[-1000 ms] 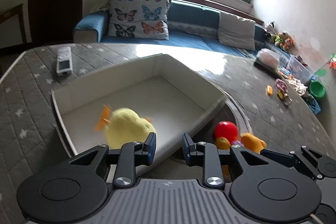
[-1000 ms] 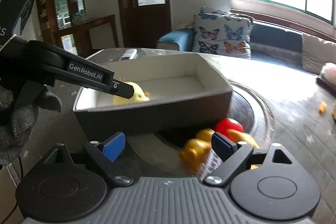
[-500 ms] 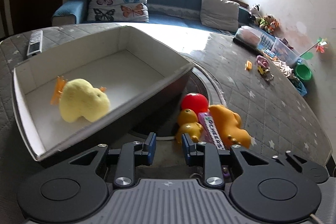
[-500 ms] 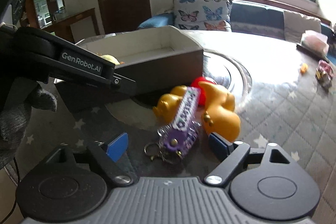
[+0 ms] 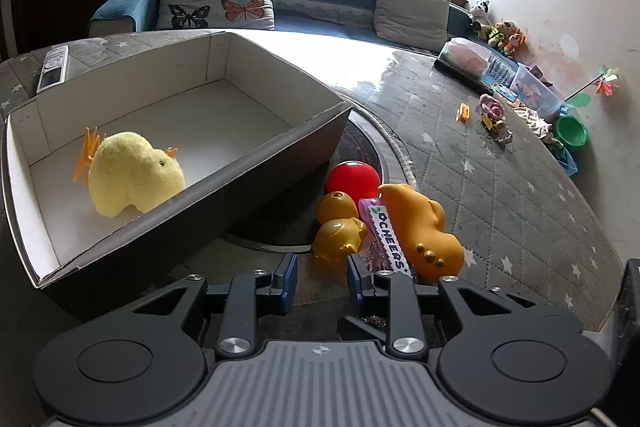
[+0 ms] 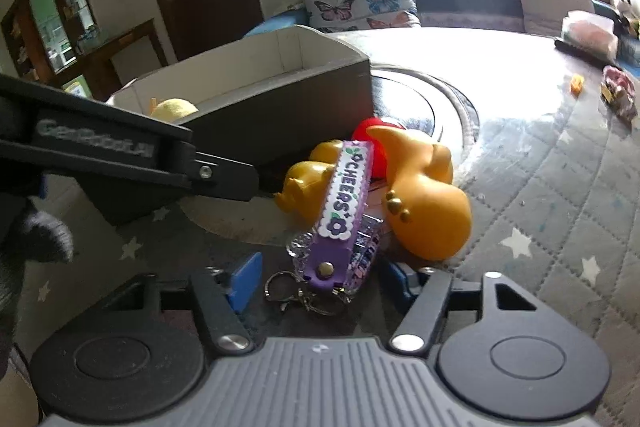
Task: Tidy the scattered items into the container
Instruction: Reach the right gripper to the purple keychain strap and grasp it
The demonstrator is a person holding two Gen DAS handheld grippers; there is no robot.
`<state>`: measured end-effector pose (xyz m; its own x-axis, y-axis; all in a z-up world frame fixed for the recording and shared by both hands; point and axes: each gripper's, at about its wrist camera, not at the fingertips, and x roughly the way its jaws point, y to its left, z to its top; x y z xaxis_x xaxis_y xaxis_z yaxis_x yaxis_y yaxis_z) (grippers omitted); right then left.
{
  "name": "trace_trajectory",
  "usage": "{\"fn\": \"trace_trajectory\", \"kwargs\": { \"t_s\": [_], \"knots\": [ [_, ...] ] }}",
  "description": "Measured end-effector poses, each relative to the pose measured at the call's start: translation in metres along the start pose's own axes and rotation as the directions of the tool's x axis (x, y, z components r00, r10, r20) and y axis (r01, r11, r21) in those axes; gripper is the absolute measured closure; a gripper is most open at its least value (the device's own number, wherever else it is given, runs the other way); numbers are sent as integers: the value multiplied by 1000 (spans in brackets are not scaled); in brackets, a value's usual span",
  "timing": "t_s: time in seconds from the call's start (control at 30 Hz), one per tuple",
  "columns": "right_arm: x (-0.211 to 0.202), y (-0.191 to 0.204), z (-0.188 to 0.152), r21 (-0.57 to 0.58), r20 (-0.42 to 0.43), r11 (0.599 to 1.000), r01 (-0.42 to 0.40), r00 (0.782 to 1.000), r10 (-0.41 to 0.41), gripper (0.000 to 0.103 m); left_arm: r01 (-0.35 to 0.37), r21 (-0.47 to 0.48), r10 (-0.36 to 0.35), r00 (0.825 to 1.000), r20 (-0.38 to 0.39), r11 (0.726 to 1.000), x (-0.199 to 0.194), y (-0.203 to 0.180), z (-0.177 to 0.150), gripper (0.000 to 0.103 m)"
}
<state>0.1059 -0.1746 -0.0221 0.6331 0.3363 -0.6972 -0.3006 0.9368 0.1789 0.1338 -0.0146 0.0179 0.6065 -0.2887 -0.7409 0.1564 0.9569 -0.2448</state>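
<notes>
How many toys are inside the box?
1. Only the fluffy yellow plush chick lies inside the white-lined cardboard box, near its front wall. The near wall hides a strip of the floor, so something small could be tucked there.

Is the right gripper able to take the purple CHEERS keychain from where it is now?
Probably yes. The purple CHEERS keychain lies between the right gripper's jaws, which have just been closing; nothing blocks it, though it leans on the orange toy.

Black left gripper [image 5: 320,277] and right gripper [image 6: 320,283]: blue pads [image 6: 244,281], silver screws, ribbed grey housing; grey knit glove [image 6: 36,239].
</notes>
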Motion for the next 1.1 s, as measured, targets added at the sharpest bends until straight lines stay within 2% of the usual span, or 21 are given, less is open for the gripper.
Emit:
{"fn": "trace_trajectory", "kwargs": {
  "t_s": [0.1,0.3,0.53,0.83,1.1],
  "knots": [
    [-1,-2,-1,4,6,1000,13,1000,-13,56,12,-1,-12,1000,-4,1000,0,-1,0,73],
    [-6,-2,-4,-37,3,999,13,1000,-13,62,54,4,-54,998,-17,999,-2,-9,-2,73],
    [-16,3,-12,-100,-10,995,-6,1000,5,62,105,9,-105,993,-59,994,3,-20,-6,73],
    [-27,11,-23,-157,-12,988,-13,1000,11,62,107,-22,-108,987,-116,994,17,-23,-10,73],
    [-26,11,-25,-161,-12,987,-13,1000,11,62,119,-95,-132,981,-145,988,29,-19,-5,72]
  ]
}}
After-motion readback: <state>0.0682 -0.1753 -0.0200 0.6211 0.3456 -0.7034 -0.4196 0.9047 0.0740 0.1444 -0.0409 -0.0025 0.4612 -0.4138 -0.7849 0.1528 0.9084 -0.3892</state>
